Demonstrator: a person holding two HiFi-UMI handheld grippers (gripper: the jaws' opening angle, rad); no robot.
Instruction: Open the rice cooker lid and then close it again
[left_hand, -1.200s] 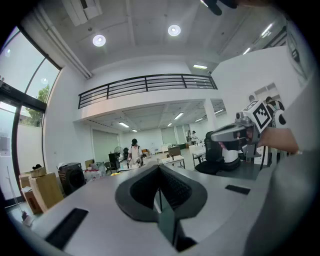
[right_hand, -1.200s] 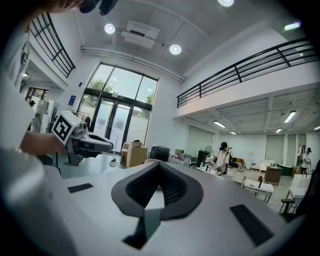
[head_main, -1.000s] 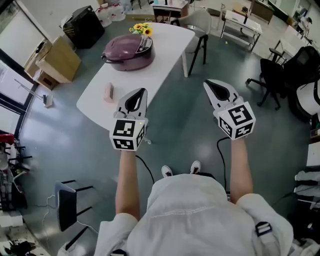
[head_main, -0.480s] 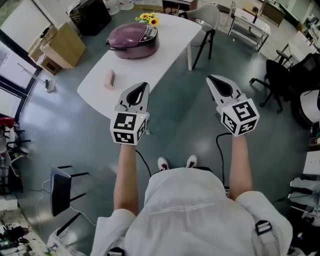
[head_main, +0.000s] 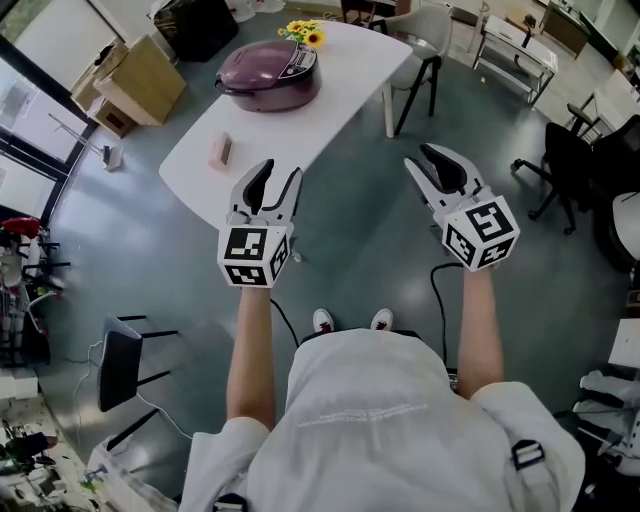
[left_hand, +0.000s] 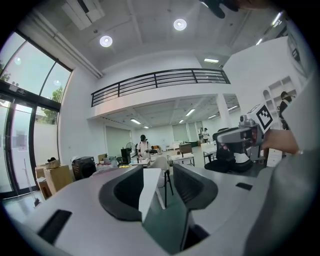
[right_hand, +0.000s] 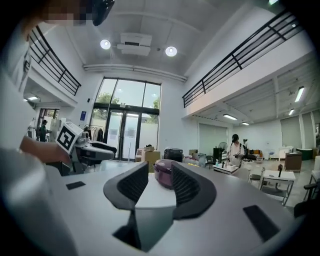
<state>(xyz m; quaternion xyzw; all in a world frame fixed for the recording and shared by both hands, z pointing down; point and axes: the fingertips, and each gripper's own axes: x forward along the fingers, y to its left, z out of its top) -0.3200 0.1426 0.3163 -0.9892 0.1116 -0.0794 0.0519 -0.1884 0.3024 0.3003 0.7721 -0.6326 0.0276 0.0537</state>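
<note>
A purple rice cooker (head_main: 268, 72) stands with its lid down at the far end of a white table (head_main: 300, 125). Both grippers hang in the air short of the table, far from the cooker. My left gripper (head_main: 276, 180) is level with the table's near corner. Its jaws have just been opening and stand apart with nothing between them. My right gripper (head_main: 425, 160) hovers over the floor to the right of the table. It has just been opening too and holds nothing. In the right gripper view the rice cooker (right_hand: 162, 172) shows far off in the gap between the jaws.
A small pink object (head_main: 220, 152) lies near the table's front edge and yellow flowers (head_main: 305, 33) stand behind the cooker. Cardboard boxes (head_main: 140, 75) sit left of the table, a white chair (head_main: 425, 35) at its far right, office chairs (head_main: 570, 160) further right, a black chair (head_main: 120, 365) behind left.
Both grippers' jaws have gone from shut to apart. Both hands have drifted a little forward toward the table, and the table sits slightly nearer in the head view.
</note>
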